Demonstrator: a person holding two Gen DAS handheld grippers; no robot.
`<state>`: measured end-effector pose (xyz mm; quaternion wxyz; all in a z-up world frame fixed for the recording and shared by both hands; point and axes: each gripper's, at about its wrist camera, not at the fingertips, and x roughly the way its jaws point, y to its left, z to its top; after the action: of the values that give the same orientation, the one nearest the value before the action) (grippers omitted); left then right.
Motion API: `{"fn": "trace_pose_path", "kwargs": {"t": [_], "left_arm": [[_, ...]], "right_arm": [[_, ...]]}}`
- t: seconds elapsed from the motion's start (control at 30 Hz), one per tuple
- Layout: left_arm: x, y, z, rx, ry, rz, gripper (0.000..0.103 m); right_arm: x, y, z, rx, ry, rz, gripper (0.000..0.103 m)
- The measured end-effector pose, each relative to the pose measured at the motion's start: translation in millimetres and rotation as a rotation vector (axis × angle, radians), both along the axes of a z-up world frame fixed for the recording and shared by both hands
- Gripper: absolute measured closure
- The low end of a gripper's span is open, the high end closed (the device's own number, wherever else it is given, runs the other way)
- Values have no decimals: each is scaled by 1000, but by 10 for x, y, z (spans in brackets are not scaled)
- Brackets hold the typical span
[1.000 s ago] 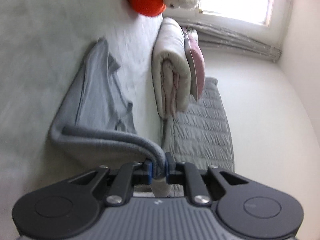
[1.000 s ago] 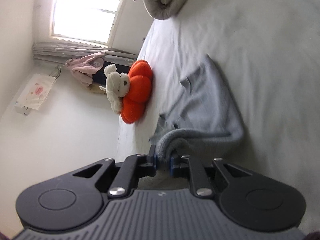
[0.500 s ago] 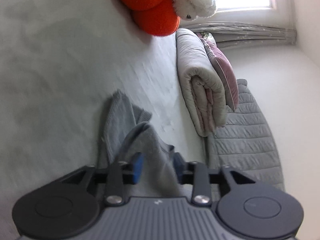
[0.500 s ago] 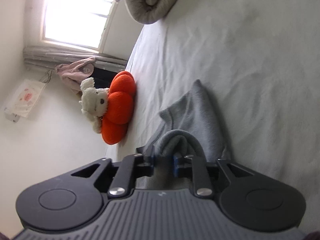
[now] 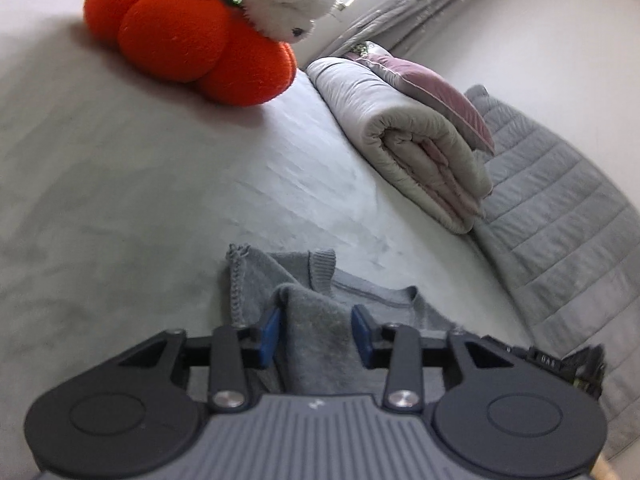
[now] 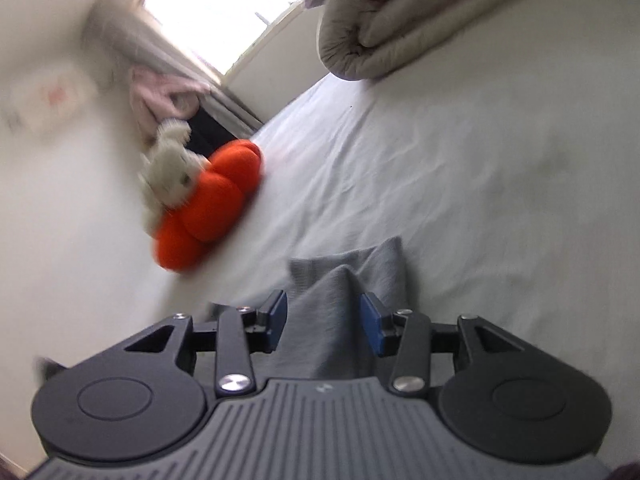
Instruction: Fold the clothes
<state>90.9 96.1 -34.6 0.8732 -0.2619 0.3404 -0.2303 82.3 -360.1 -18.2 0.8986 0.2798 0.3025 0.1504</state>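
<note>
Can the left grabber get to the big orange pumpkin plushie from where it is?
Probably yes: only bare white bedsheet lies between the open left gripper and the orange pumpkin plush. The grey knit sweater bunched between its fingers might drag along.

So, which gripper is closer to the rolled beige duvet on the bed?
Probably left, though the views make this hard to judge. The left gripper has the duvet just ahead to its right; from the right gripper it lies far across the bed.
</note>
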Motion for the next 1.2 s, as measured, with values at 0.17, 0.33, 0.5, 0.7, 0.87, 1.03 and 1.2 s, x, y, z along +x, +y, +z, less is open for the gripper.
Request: {"fn": "trace_pose_path", "kwargs": {"t": [0.17, 0.33, 0.5, 0.7, 0.87, 1.03, 1.2], "left_arm": [[-16, -54, 71, 31, -50, 17, 99], [18, -81, 217, 69, -103, 82, 99], [192, -130, 242, 129, -118, 139, 99], [304, -165, 140, 154, -99, 151, 99], [315, -189, 84, 163, -97, 153, 95], [243, -229, 223, 170, -126, 181, 71], [135, -540, 508, 270, -225, 155, 62]], "right_arm": [[38, 250, -66, -186, -87, -2, 90], [74, 388, 34, -285, -175, -60, 91], [308, 533, 101, -384, -193, -113, 91], [597, 694, -67, -509, -134, -113, 91], [619, 688, -148, -536, -99, -113, 91], [488, 735, 12, -578, -138, -129, 77], [348, 956, 220, -594, -203, -75, 67]]}}
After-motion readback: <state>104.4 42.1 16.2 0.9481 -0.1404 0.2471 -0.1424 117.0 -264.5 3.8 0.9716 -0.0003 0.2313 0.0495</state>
